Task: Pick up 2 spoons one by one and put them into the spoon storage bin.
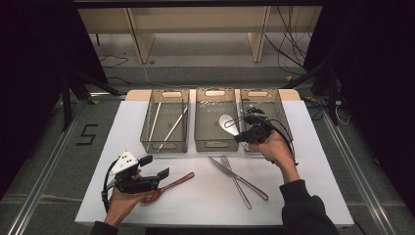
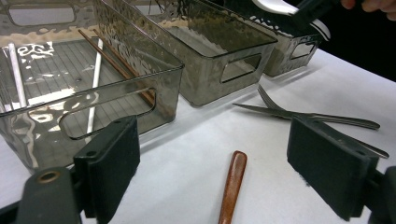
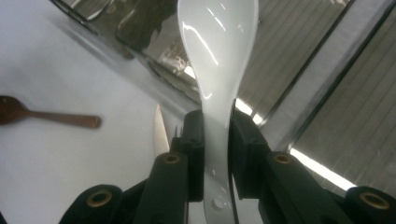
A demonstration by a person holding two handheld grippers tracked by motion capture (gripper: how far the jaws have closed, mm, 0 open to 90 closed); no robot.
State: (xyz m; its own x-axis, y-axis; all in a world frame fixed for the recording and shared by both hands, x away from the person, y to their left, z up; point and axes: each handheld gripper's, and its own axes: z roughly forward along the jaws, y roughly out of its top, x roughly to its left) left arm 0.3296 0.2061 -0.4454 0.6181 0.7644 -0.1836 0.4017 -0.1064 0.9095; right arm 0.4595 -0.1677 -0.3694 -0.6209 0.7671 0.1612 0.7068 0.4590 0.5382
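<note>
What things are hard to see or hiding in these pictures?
- Wooden spoon: in the high view its bowl is hidden under the left gripper; in the left gripper view the bottom edge cuts it off.
- White spoon: in the right gripper view its handle is hidden between the right gripper's jaws.
- Right bin: in the high view the contents are too dark to tell.

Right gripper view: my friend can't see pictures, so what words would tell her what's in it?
Two black tongs pinch the handle of a shiny white spoon, whose bowl points up over the see-through bins. At left a brown wooden spoon lies on the white table, and a knife tip peeks out beside the tongs.
</note>
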